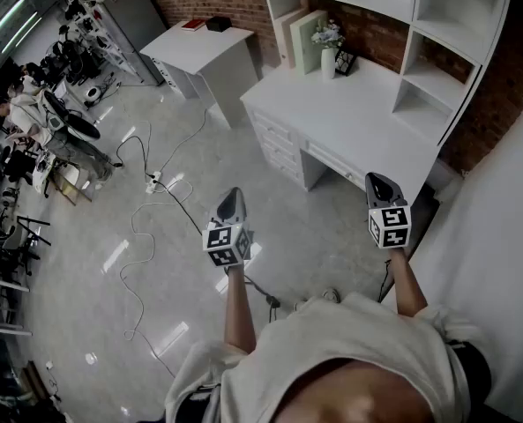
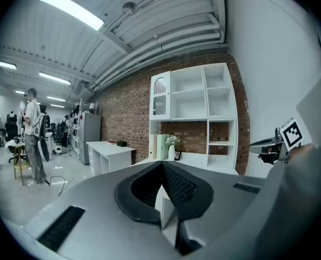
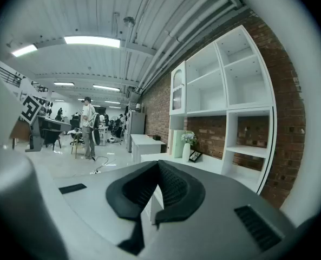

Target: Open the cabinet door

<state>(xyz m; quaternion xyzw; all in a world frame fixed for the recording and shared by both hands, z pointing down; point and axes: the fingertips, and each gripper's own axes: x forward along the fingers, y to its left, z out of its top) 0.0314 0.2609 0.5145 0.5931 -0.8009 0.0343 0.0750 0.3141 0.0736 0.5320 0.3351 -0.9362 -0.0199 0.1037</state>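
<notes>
While both pairs of jaws sit pressed together on nothing, the left gripper (image 2: 161, 166) and right gripper (image 3: 158, 164) hang well short of the white desk (image 1: 358, 113) ahead. Nothing of the task looks done: the glass-fronted cabinet door (image 3: 177, 93), farther ahead and above both grippers at the shelf unit (image 3: 203, 111)'s upper left, appears closed, upright, long axis vertical, facing the grippers.

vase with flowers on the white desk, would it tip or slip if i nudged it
The vase looks tall and narrow with flowers above, so it probably tips easily when nudged. Its smooth white surface suggests ceramic or glass: likely slippery and breakable. It seems small beside the desk, so probably light.
</notes>
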